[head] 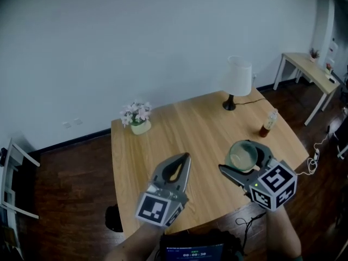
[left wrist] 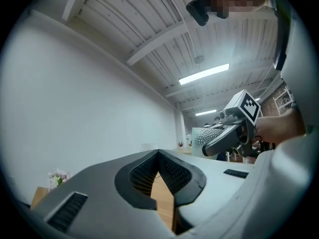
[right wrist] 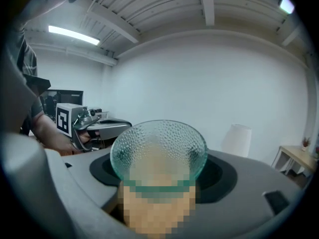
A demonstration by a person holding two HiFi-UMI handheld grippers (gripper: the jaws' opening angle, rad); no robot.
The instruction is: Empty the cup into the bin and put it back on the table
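Observation:
A clear dimpled glass cup (head: 243,155) hangs upright over the right front part of the wooden table (head: 163,140), clamped between the jaws of my right gripper (head: 240,157). In the right gripper view the cup (right wrist: 158,153) fills the middle and its lower part is hidden. I cannot tell whether anything is in it. My left gripper (head: 187,157) hovers over the table's front middle, to the left of the cup, with its jaws together and nothing between them. From the left gripper view I see the closed tips (left wrist: 158,153) and, to their right, the cup (left wrist: 202,139) in the other gripper.
A white lamp (head: 237,80) stands at the table's back right and a small bottle (head: 268,123) near its right edge. A pot of flowers (head: 138,119) sits at the back left. A second table (head: 309,69) is at the far right, cables (head: 316,155) lie on the floor, and a white rack (head: 13,184) stands at the left.

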